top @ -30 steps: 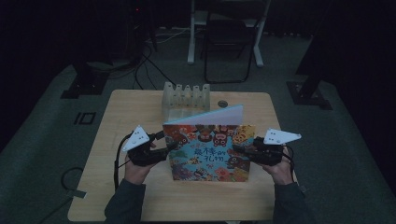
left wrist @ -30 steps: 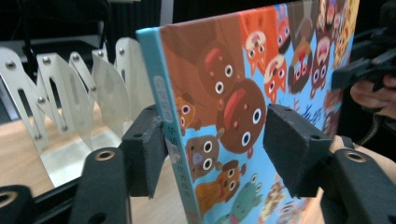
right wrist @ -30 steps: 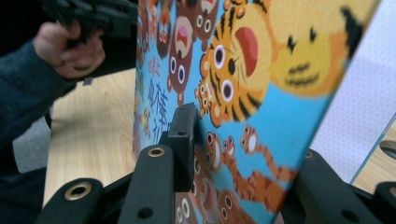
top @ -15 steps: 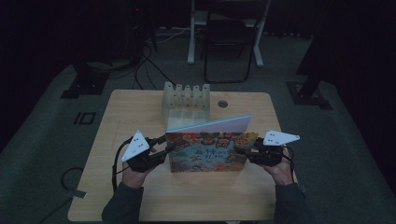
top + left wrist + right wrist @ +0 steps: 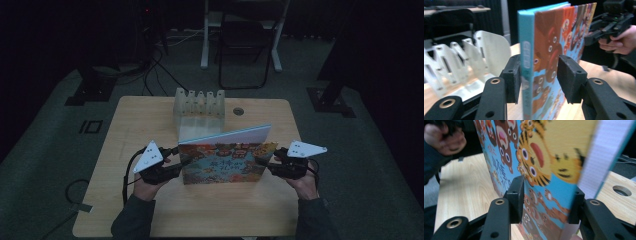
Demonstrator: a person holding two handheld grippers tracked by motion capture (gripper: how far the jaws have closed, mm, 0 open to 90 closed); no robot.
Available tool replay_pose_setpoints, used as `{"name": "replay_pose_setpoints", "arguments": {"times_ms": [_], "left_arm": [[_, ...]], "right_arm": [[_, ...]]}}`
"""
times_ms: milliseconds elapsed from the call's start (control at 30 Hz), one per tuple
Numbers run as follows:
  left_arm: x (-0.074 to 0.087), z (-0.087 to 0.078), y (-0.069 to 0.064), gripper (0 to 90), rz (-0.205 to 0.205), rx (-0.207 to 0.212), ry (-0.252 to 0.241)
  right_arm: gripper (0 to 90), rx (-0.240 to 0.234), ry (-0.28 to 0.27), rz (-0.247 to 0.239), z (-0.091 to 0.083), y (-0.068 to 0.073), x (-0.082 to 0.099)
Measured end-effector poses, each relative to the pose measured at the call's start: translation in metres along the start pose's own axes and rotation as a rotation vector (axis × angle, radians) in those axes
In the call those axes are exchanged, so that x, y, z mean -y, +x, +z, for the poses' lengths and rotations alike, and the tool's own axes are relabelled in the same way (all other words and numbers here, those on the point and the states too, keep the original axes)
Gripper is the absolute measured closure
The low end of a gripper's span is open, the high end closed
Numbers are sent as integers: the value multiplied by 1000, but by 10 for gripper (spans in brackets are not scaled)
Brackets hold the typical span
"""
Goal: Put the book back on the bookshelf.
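Note:
A picture book [image 5: 225, 160] with a bright animal cover stands on its lower edge on the wooden table [image 5: 145, 120], leaning back slightly. My left gripper [image 5: 179, 162] holds its left end. In the left gripper view the blue spine [image 5: 526, 50] lies against one pad and the cover meets the other. My right gripper [image 5: 264, 162] holds the right end, its pads against the tiger cover [image 5: 541, 157] and the page edges. Both pairs of jaws have just been opening a little with the book between them.
A white slotted rack [image 5: 199, 102] stands right behind the book, close to its back in the left gripper view [image 5: 461, 60]. A round hole [image 5: 238, 111] sits in the table beyond. A chair [image 5: 245, 45] and stands are on the dark floor behind.
The book's top edge has come down and the book has settled lower on the table. Both hands have stayed at its two ends.

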State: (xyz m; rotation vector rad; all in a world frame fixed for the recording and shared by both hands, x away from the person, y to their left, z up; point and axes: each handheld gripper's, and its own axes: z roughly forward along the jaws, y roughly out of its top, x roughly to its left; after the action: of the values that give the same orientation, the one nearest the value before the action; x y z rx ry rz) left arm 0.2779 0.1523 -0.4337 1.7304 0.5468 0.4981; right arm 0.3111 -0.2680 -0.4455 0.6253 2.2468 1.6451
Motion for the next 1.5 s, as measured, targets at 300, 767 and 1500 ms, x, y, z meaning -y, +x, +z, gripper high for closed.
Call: {"name": "replay_pose_setpoints", "arguments": {"times_ms": [300, 767, 1500], "left_arm": [[6, 14, 3, 537, -9, 18, -11], [8, 11, -5, 713, 42, 42, -20], [18, 41, -12, 506, -1, 135, -2]], "right_arm": [[579, 53, -31, 33, -22, -7, 10], [594, 80, -21, 42, -20, -10, 11], [567, 73, 2, 62, -21, -9, 24]]}}
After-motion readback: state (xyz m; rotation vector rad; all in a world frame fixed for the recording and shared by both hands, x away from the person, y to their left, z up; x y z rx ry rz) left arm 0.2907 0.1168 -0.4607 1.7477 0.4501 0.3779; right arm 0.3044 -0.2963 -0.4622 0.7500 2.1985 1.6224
